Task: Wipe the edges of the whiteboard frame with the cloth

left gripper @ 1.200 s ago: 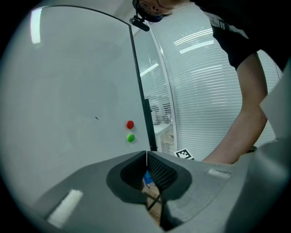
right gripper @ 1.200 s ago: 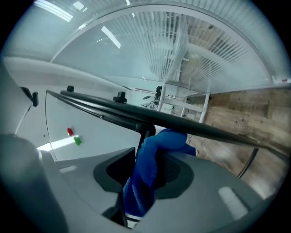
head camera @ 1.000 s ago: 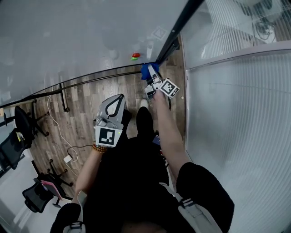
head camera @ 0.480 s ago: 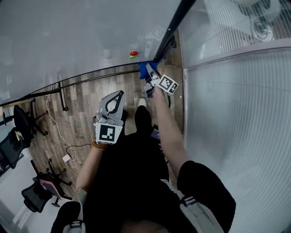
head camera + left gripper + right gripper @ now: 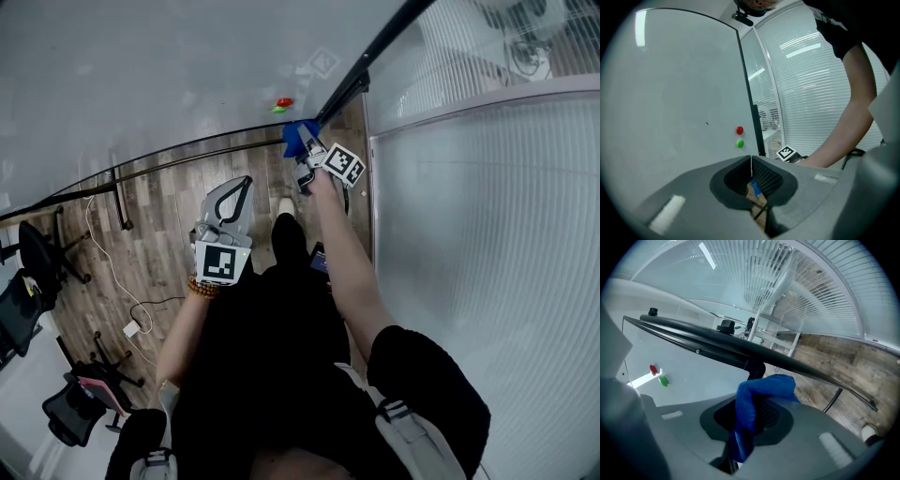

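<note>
Head view: the right gripper [image 5: 305,152] has carried the blue cloth [image 5: 297,136] slightly left from the corner, along the lower edge of the whiteboard frame [image 5: 377,49]; wiping looks under way.

Left gripper view: the left gripper [image 5: 751,164] idles, jaws pressed together on nothing.

Right gripper view: the jaws pinch the cloth, its bunched top poking past the tips, right at the frame's underside.

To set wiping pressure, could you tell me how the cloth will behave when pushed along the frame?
Probably floppy: the cloth droops in folds from the right gripper. Likely light: a pinch holds it. It may bunch against the frame.
</note>
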The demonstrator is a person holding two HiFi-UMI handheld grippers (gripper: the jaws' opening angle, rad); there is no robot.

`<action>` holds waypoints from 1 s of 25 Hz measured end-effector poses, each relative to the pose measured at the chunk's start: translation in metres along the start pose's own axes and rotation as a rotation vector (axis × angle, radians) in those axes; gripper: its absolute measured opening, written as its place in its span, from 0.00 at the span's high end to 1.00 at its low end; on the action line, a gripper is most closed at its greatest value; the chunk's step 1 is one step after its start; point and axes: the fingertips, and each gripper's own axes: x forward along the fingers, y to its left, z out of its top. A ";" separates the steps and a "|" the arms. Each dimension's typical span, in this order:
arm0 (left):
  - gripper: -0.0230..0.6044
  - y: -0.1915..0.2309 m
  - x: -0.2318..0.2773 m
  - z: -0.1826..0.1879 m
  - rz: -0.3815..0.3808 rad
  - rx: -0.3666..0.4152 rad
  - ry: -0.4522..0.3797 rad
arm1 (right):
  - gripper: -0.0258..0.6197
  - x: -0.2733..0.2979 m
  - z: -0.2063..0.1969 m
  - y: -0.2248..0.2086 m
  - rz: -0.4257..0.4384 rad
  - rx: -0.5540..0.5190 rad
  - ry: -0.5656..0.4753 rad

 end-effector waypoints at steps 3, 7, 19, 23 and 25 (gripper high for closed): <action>0.96 0.007 -0.004 0.007 0.002 -0.002 -0.026 | 0.85 0.000 -0.003 0.004 -0.007 -0.007 0.003; 0.96 0.013 -0.006 0.008 0.008 -0.009 -0.030 | 0.85 -0.002 -0.003 0.009 -0.011 -0.001 -0.012; 0.96 0.058 -0.023 0.000 -0.015 -0.023 -0.052 | 0.85 0.023 -0.019 0.033 -0.056 -0.066 -0.017; 0.96 0.052 -0.029 -0.005 -0.017 -0.015 -0.051 | 0.85 0.019 -0.024 0.030 -0.061 -0.094 -0.016; 0.96 0.052 -0.031 -0.004 -0.016 -0.013 -0.060 | 0.85 0.018 -0.026 0.028 -0.063 -0.087 -0.037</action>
